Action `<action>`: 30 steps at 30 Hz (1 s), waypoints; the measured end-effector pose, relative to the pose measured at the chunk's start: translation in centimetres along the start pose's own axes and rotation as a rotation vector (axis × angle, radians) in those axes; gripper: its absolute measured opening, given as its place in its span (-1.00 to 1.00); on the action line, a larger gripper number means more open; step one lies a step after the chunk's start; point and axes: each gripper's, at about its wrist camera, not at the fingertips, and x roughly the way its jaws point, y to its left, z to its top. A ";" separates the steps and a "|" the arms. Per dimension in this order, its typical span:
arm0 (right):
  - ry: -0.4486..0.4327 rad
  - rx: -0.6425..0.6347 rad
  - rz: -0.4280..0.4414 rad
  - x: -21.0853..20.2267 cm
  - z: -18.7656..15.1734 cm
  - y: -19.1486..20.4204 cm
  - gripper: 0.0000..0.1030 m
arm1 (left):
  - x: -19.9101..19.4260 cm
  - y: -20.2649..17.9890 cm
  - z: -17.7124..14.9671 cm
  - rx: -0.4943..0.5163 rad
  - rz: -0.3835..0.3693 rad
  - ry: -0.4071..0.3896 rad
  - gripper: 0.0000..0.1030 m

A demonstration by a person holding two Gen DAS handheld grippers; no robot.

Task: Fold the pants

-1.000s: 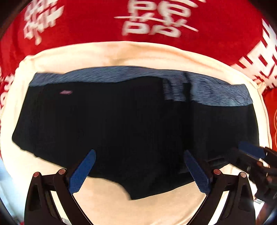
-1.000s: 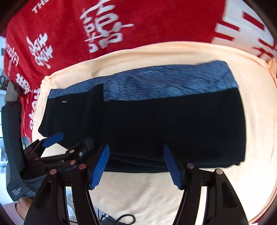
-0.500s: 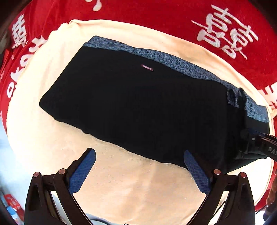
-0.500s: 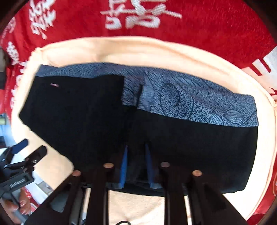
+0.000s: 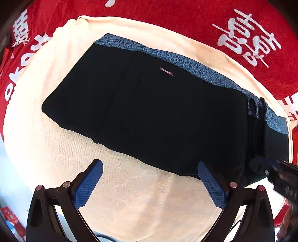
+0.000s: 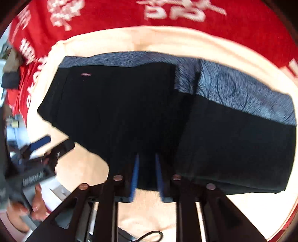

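Right wrist view shows the right tool, its jaws just reopening, still astride the pants hem to shift it. Left tool hovers spread beside the pants, empty.

The pants are a matt black cloth that gives back almost no light, with a waistband of blue-grey fabric printed in a fine speckled pattern (in the blurred right wrist view it seems to carry leaf-like outlines). A small pink woven label sits just under the band. They lie on a cream towel, a rough cloth with a visible ribbed weave. Beyond it is a red blanket, fuzzy and matt, with white characters. The left gripper has glossy black plastic arms, copper-coloured metal rivets and blue pads with a fine grid texture.
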 end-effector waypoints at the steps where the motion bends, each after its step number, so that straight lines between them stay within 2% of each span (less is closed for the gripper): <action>1: -0.010 -0.022 -0.024 -0.4 -0.2 0.4 0.15 | -0.1 0.1 0.0 -0.005 0.000 -0.002 0.98; 2: -0.027 -0.044 -0.035 -0.8 -0.3 0.9 0.28 | -0.3 0.2 0.5 -0.011 -0.001 -0.003 0.98; 8: -0.046 -0.098 -0.107 -1.7 0.0 1.4 0.34 | -0.2 0.9 1.0 -0.023 -0.004 -0.004 0.98; 10: -0.038 -0.083 -0.116 -1.5 0.2 1.0 0.35 | -0.1 1.0 1.0 -0.026 -0.008 -0.002 0.98; 11: -0.034 -0.071 -0.117 -1.3 0.3 0.9 0.38 | 0.4 1.2 2.6 -0.027 -0.009 -0.001 0.98; 18: 0.027 0.098 -0.089 1.3 0.1 -2.2 0.54 | 1.3 2.1 3.2 -0.044 -0.010 0.008 0.98; 25: 0.031 0.081 -0.087 2.1 0.7 -1.5 0.79 | 2.0 2.6 3.2 -0.056 -0.006 0.012 0.98; 27: 0.035 0.075 -0.089 2.3 0.9 -1.2 0.85 | 1.9 3.2 3.2 -0.070 -0.021 0.007 0.98; 30: 0.035 0.072 -0.093 2.9 1.1 -0.4 0.91 | 1.8 5.0 3.4 -0.134 -0.101 -0.009 0.98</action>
